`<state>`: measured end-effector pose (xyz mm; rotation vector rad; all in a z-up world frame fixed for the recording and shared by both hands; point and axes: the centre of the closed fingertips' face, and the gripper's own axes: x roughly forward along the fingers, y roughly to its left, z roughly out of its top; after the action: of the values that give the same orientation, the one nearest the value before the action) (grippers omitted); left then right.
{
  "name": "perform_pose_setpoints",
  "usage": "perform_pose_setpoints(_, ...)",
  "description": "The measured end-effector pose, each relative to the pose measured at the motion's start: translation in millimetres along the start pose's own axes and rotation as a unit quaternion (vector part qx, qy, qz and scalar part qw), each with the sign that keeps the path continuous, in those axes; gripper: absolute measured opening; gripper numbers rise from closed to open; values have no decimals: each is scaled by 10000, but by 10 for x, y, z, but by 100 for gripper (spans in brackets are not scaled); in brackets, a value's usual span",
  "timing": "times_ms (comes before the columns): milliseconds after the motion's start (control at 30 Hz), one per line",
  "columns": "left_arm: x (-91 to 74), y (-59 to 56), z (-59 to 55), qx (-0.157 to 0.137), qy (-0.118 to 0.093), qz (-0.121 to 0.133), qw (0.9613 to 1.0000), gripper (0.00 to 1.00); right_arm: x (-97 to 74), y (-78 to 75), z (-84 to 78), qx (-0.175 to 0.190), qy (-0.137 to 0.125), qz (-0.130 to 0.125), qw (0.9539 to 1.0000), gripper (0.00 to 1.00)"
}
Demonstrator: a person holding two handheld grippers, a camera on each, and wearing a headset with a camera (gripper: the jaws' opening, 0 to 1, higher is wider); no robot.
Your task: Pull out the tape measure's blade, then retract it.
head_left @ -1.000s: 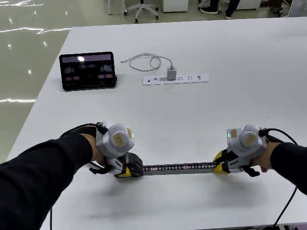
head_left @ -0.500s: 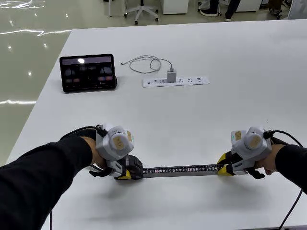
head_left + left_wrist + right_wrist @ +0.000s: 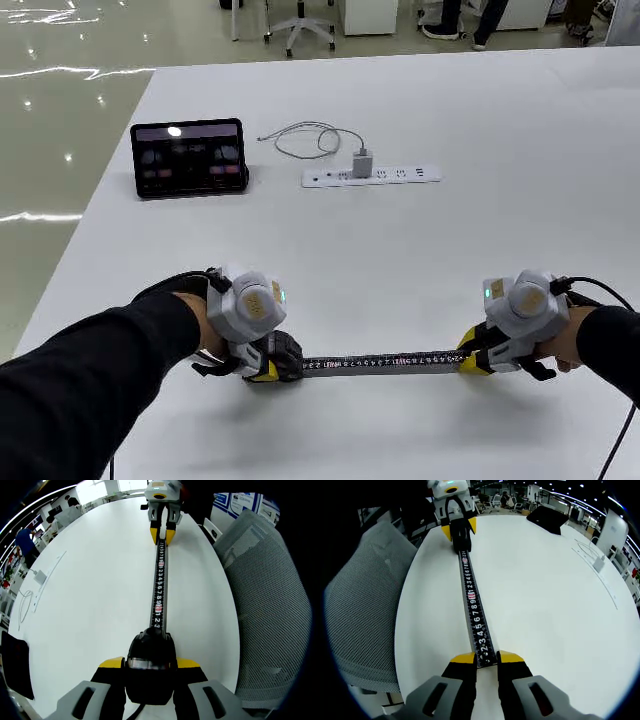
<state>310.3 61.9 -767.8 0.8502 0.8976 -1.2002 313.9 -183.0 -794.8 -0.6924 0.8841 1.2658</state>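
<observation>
A broad white table (image 3: 450, 250) lies in front of me. On it, a dark tablet (image 3: 190, 157) sits at about 11 o'clock, and a power strip (image 3: 372, 176) with a looped cable (image 3: 305, 140) sits near 12 o'clock, both well clear of the work.

Down at 7 o'clock in the head view, my left gripper (image 3: 270, 364) is clamped on the tape measure's case (image 3: 150, 655), one jaw on each flank. At 5 o'clock, my right gripper (image 3: 486, 658) has its jaws closed in on the end of the blade (image 3: 385, 362), pinching it from both edges.

The blade is drawn out and lies flat on the table, its long axis running from 9 to 3 between the two grippers. In the right gripper view the case sits dead ahead at 12 o'clock, straight down the numbered strip.

I judge the pull largely made. Retracting means walking the right gripper back along that line toward 9 o'clock, without skewing the blade.
</observation>
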Motion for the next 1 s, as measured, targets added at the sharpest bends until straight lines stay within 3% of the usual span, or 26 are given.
perform_pose_setpoints(267, -1, 0, -1, -12, -42, 3, 10000, 32, -4, 5, -5, -92, 85, 37, 9999, 11)
perform_pose_setpoints(400, -3, -2, -1, -27, -60, -10, 10000, 32, -5, -17, -8, 73, 52, 89, 9999, 11)
perform_pose_setpoints(600, -4, -3, 0, -31, -74, -23, 10000, 32, -2, -8, -1, -84, 137, 135, 9998, 12)
perform_pose_setpoints(733, -2, -1, 5, -80, -103, -70, 9999, 33, -6, -31, 10, 210, -9, 154, 9997, 12)
perform_pose_setpoints(933, -1, -9, 0, -62, -64, -93, 9999, 33, -1, -21, 6, -301, 278, 10, 9992, 14)
perform_pose_setpoints(1000, -2, -8, -2, -63, -63, -86, 9999, 33, -7, -59, 10, -292, 254, -72, 9992, 19)
